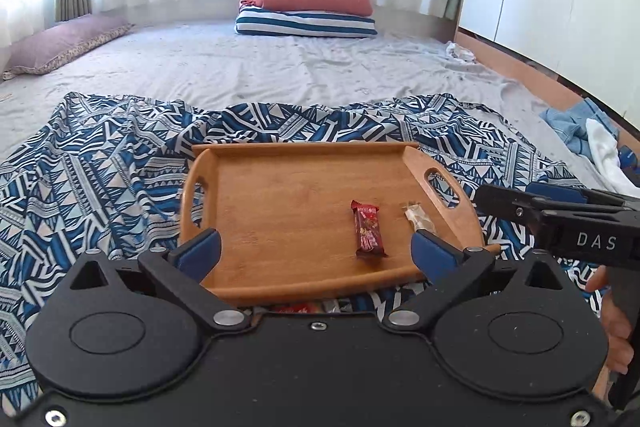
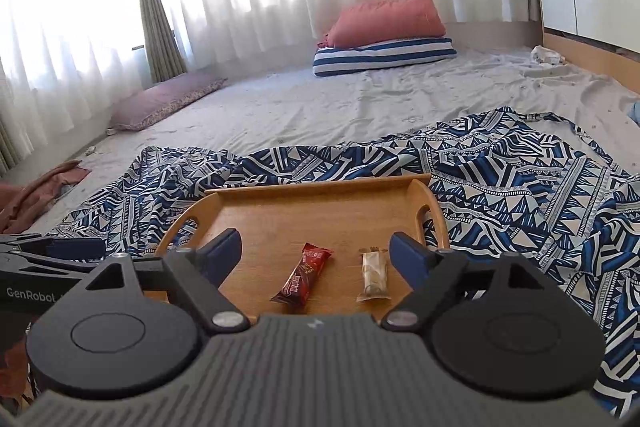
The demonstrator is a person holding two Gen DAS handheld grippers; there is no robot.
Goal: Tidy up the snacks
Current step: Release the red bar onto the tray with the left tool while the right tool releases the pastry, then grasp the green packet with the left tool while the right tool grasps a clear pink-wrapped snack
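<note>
Left gripper (image 1: 316, 247): black body w/ two round discs, silver screws, blue pads on the fingers (image 1: 200, 249). Right gripper (image 2: 314, 257): same black arms & blue pads, but grey ribbed middle. White "DAS" on its side, "GenRobot" on the left one's.

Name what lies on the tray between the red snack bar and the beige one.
Nothing: bare wooden tray separates red snack bar and beige snack bar, clearest in the right wrist view.

"DAS" on the right tongs (image 1: 500, 201); "GenRobot" on the left tongs (image 2: 60, 249).
</note>
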